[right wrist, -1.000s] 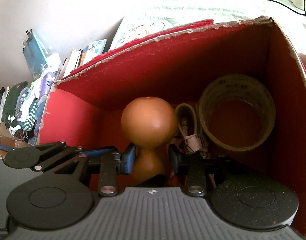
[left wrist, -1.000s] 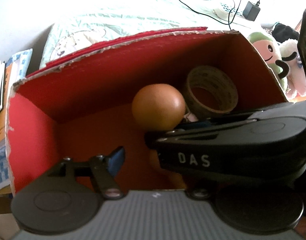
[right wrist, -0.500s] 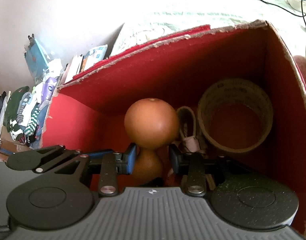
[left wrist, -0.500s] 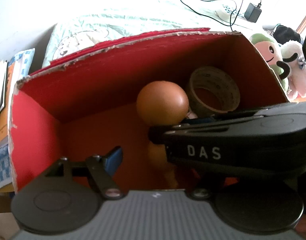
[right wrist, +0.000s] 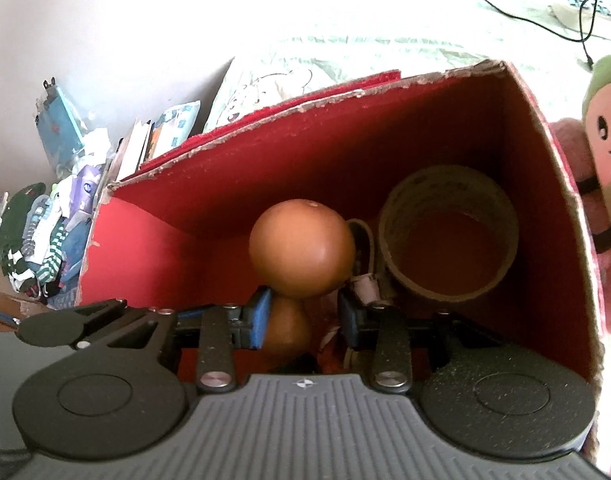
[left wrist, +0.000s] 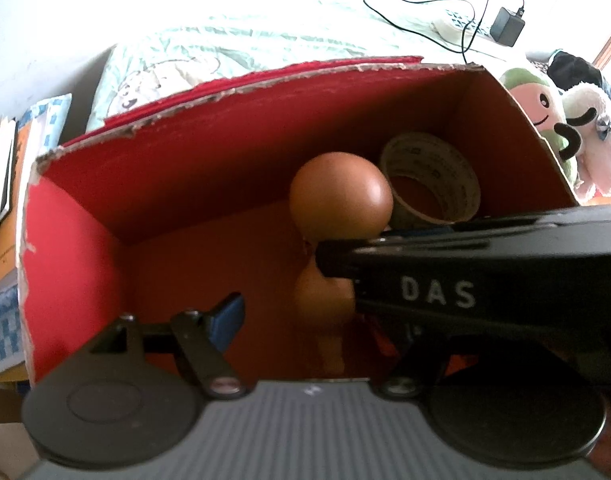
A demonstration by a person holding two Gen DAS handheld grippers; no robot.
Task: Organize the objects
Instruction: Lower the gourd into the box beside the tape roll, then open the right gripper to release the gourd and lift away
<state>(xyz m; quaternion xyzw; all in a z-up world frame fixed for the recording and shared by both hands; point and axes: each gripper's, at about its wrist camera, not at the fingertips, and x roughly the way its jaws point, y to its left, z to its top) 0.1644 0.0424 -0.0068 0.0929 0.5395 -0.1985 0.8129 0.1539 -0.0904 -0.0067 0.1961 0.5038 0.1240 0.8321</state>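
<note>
A brown wooden gourd-shaped piece (right wrist: 301,248) rests in the red cardboard box (right wrist: 305,108), its round ball end pointing away from me. My right gripper (right wrist: 305,316) straddles its smaller lower bulb; the blue left pad meets the bulb, and a gap shows beside the right pad. A roll of tape (right wrist: 445,184) lies at the box's right end, with a small strap and white tag (right wrist: 363,284) between roll and ball. In the left wrist view the same ball (left wrist: 341,196) and tape (left wrist: 429,156) appear. My left gripper (left wrist: 307,314) hangs open over the box floor, its right finger hidden.
The right gripper's black housing (left wrist: 465,280) crosses the left wrist view. Plush toys (left wrist: 545,108) press against the box's right wall. Books and clutter (right wrist: 57,240) are piled to the left. A charger and cable (left wrist: 505,24) lie on the patterned bed sheet (left wrist: 245,40) behind.
Both grippers have drawn back from the box, which looks smaller now. The lower bulb has shrunk between the right fingers, leaving a gap at the right pad. Finger spacing looks unchanged.
</note>
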